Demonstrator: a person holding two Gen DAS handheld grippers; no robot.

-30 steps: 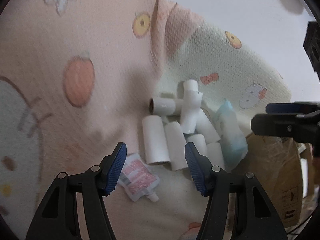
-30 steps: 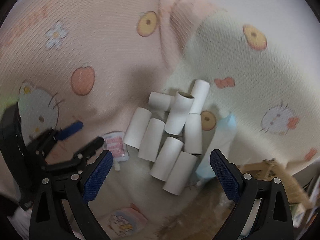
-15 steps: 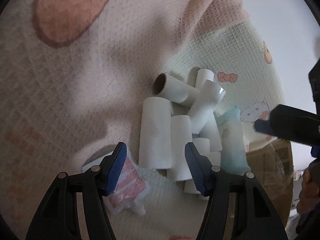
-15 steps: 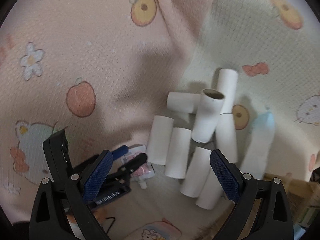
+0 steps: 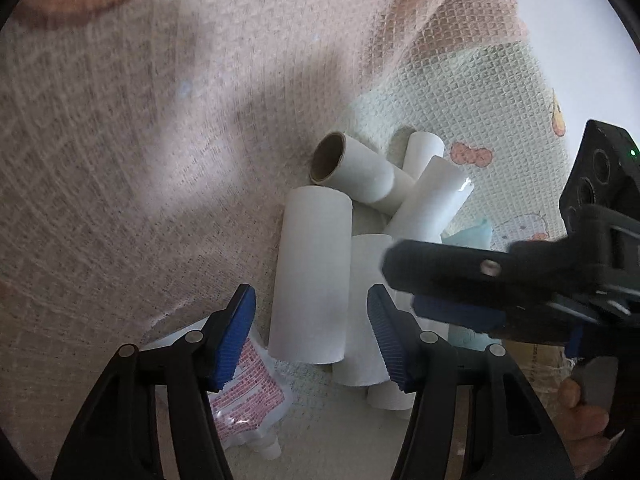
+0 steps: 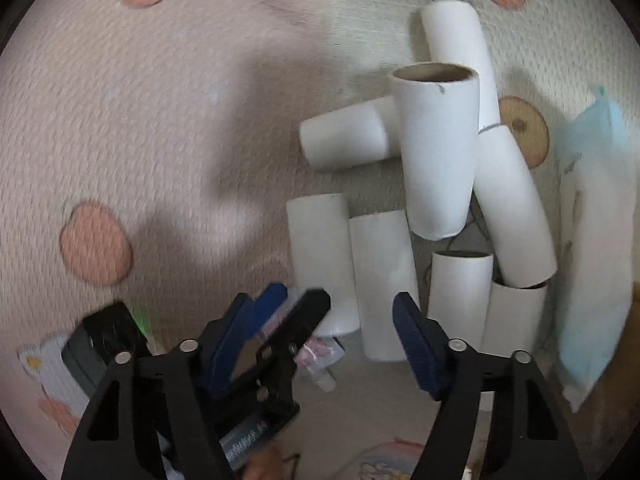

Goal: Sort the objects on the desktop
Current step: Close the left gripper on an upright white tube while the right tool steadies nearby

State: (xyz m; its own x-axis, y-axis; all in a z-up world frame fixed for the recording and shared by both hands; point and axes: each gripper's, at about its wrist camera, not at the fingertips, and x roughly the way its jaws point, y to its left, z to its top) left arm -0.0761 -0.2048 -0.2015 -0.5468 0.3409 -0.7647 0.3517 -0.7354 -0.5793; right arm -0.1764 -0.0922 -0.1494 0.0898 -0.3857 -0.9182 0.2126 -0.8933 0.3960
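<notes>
A heap of white cardboard tubes (image 5: 308, 280) lies on a patterned blanket (image 5: 120, 160). The left gripper (image 5: 312, 332) hovers over the nearest tube, jaws apart and closing around nothing yet, with a small pouch (image 5: 244, 396) beneath its left finger. The right gripper (image 6: 320, 344), jaws apart and closing, straddles another tube (image 6: 384, 284) without pressing it.

red print on sachet (image 5: 248, 392), illegible, no readable text
</notes>
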